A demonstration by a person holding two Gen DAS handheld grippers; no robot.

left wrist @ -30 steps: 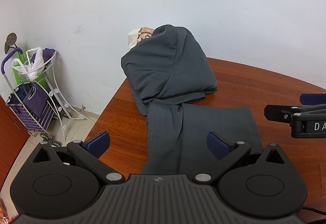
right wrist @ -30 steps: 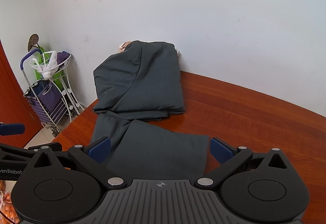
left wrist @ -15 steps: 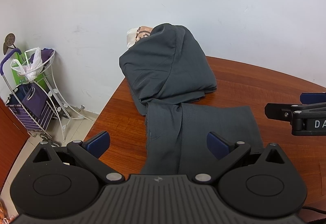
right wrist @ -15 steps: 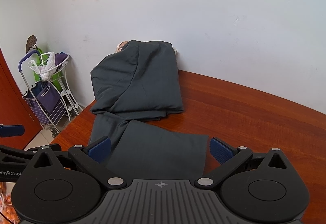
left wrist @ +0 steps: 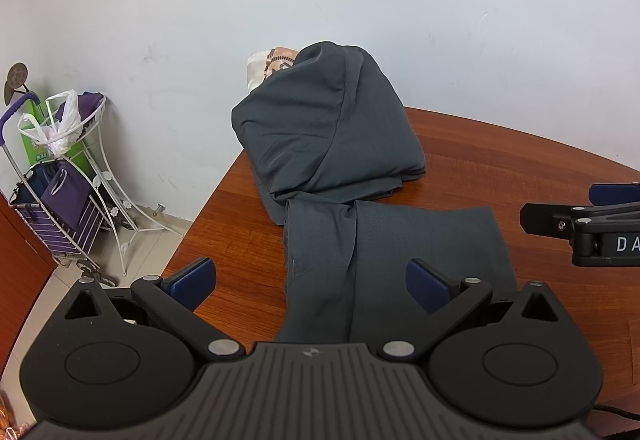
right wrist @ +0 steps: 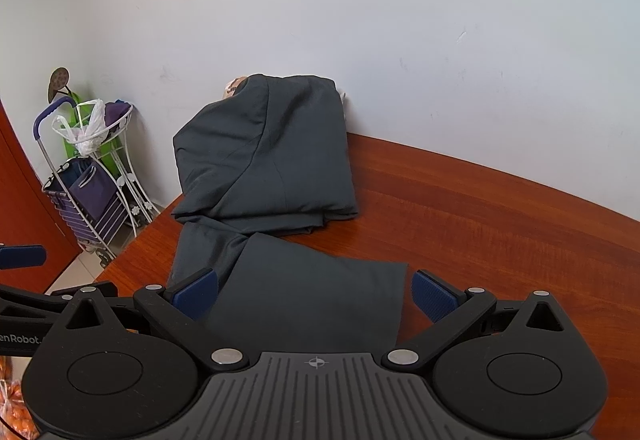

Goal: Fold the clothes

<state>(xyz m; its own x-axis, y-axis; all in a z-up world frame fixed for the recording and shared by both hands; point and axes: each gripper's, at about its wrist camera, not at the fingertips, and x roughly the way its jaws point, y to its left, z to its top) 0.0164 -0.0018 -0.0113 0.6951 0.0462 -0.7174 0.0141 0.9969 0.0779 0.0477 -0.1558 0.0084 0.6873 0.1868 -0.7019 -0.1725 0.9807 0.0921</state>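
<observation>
A dark grey garment (left wrist: 384,244) lies on the brown wooden table (left wrist: 500,168). Its near part lies flat; its far part is draped over a pile against the wall (left wrist: 328,120). It also shows in the right wrist view (right wrist: 304,296). My left gripper (left wrist: 310,280) is open and empty, above the garment's near left part. My right gripper (right wrist: 314,294) is open and empty, above the garment's near right part. The right gripper's side shows in the left wrist view (left wrist: 580,224).
A patterned beige cloth (left wrist: 272,64) peeks from under the draped pile. A purple shopping trolley (left wrist: 56,208) and a white wire stand (left wrist: 100,168) stand on the floor at the left. The table's left edge (left wrist: 208,200) is near.
Both views have shifted slightly. The garment lies as before and both grippers stay open.
</observation>
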